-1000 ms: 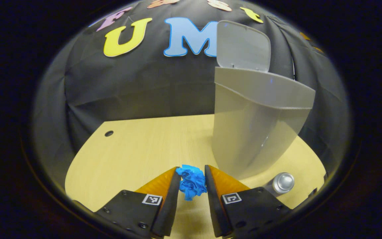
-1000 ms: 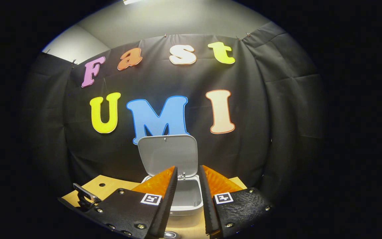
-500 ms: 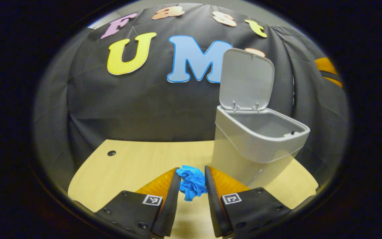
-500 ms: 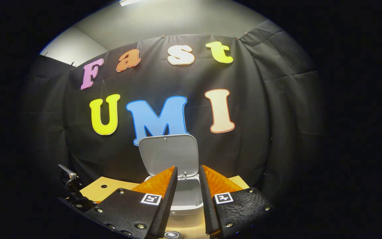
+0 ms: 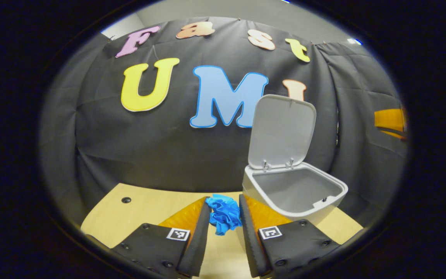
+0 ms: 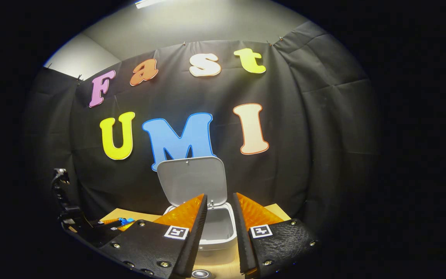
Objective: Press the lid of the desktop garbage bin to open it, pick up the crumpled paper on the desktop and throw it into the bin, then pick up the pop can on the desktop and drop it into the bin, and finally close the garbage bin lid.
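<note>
On the pale wooden worktop [image 5: 149, 209], the grey garbage bin [image 5: 292, 193] is standing with its lid [image 5: 281, 130] tilted upright and its mouth open. Just left of the bin's rim, the left gripper [image 5: 224, 217] is clamping the blue crumpled paper [image 5: 223, 214] between both fingers, clear of the worktop. The right gripper [image 6: 219, 223] is hovering before the bin, fingers narrowly parted and gripping nothing.

The white plastic bin [image 5: 296, 193] stands with its mouth unobstructed. Its raised white lid [image 5: 281, 131] blocks the far side. The pale wooden counter [image 5: 149, 209] left of it lies bare.
</note>
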`<action>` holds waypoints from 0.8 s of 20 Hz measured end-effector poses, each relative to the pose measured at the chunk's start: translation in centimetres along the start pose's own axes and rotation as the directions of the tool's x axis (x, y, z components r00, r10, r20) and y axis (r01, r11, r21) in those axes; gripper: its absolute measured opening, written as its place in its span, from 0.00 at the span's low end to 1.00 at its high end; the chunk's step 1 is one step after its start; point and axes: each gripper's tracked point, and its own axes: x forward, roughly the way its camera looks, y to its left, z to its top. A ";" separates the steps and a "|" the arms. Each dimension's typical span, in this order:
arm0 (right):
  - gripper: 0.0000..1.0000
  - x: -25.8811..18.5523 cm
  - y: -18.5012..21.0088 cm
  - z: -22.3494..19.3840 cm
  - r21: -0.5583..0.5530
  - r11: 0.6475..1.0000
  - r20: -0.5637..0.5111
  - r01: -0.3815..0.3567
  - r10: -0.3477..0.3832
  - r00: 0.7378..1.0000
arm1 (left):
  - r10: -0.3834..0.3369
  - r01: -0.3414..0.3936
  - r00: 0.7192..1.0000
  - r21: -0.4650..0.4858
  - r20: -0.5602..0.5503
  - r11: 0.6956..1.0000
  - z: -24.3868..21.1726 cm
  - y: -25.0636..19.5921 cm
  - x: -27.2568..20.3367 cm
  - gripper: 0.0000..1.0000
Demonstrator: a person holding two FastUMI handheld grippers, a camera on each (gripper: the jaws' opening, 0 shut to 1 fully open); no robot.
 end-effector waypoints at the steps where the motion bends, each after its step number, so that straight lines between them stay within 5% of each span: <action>1: 0.44 0.0 -0.1 -0.1 0.001 1.000 -0.001 0.004 -0.004 1.000 | -0.010 0.010 1.000 0.001 0.016 1.000 0.8 -0.4 0.2 0.51; 16: 0.44 -1.2 -3.5 -1.0 0.048 0.994 -0.022 0.096 -0.095 0.995 | -0.183 0.171 0.975 0.106 0.125 0.980 6.5 -8.7 3.8 0.48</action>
